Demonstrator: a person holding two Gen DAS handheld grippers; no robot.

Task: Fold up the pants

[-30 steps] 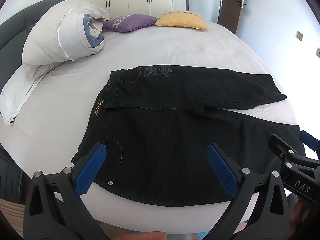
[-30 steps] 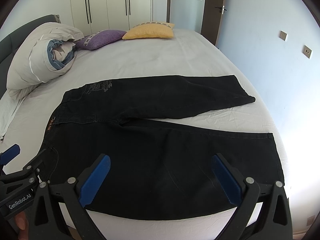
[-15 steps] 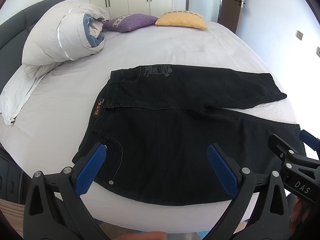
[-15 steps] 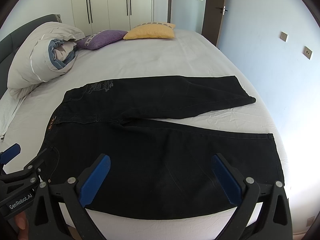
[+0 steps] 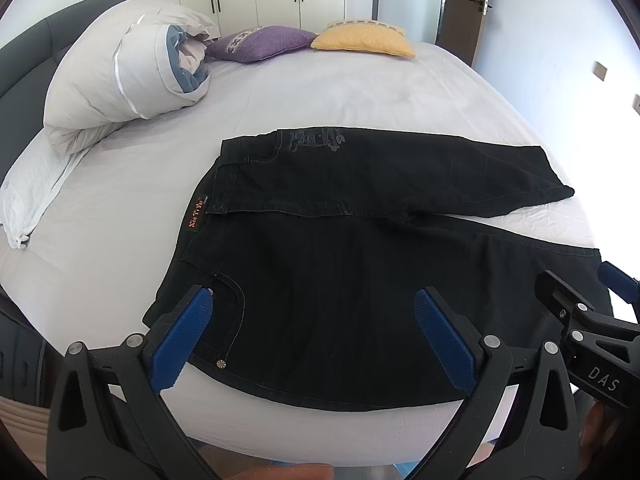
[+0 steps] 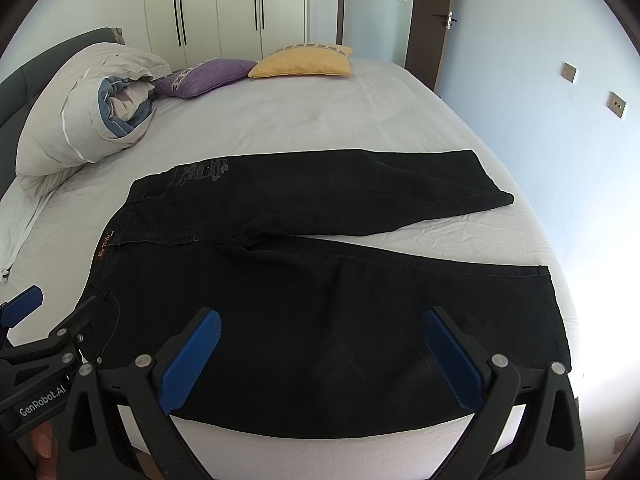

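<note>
- Black jeans [image 5: 360, 240] lie spread flat on the white bed [image 5: 340, 92], waistband to the left, legs splayed apart to the right, an orange label at the waist.
- Left claw [image 5: 316, 332] hangs wide open, empty, over the hip pocket, just ahead of its blue pads.
- Right claw [image 6: 320, 356] gapes open too, over the near leg.
- Against a second ago: hardly any change; both claws still hover, jeans unmoved.
</note>
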